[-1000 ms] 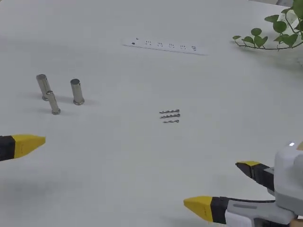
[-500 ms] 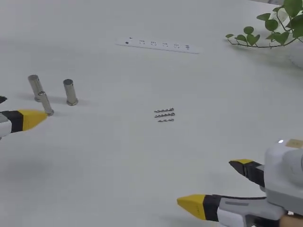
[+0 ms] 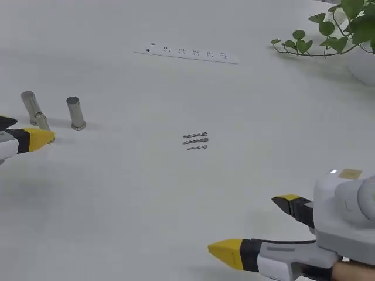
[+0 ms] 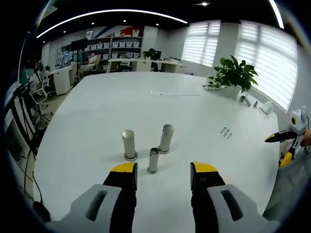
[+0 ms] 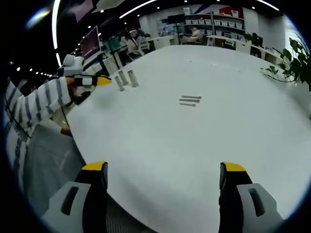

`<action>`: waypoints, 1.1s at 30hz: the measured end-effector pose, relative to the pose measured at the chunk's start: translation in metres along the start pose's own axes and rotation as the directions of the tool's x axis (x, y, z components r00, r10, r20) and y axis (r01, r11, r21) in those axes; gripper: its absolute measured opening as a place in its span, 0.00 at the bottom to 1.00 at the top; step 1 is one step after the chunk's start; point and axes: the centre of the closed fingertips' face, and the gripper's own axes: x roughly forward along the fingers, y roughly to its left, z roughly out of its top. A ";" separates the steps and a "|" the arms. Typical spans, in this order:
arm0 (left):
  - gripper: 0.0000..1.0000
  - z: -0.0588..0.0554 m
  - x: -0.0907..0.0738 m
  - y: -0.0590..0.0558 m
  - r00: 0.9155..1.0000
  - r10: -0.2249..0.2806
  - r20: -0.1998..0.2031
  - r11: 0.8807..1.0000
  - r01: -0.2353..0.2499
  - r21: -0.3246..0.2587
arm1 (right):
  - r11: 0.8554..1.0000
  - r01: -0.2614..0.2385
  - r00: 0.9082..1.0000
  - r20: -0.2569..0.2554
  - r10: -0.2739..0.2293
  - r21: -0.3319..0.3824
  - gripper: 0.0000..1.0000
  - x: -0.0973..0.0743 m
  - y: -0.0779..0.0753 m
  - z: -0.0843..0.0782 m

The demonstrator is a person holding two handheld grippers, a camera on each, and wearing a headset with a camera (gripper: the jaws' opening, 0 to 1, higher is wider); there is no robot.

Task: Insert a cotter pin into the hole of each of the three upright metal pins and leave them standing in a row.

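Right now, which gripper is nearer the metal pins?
Left. The left gripper sits right at the metal pins, open jaws aimed at the front one. The right gripper hangs far off, open, on the other side of the cotter pins.

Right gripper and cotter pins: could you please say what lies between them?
Bare tabletop, from the right gripper to the cotter pins, as the right gripper view shows.

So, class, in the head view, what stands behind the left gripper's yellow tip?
The nearest metal pin: its top shows, its lower part is covered by the left gripper.
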 end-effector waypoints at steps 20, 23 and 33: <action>0.24 -0.005 0.029 -0.002 0.999 0.031 -0.031 0.998 -0.029 0.050 | 1.000 0.012 1.000 0.005 -0.012 0.014 0.97 -0.004 -0.002 -0.002; 0.22 -0.005 0.028 -0.003 0.999 0.035 -0.030 0.998 -0.033 0.049 | 1.000 0.010 1.000 0.005 -0.010 0.017 0.97 -0.003 -0.002 -0.002; 0.12 -0.006 0.032 0.009 0.995 0.097 -0.033 0.986 -0.091 0.142 | 1.000 -0.006 1.000 -0.009 0.006 0.020 0.97 0.000 0.001 -0.005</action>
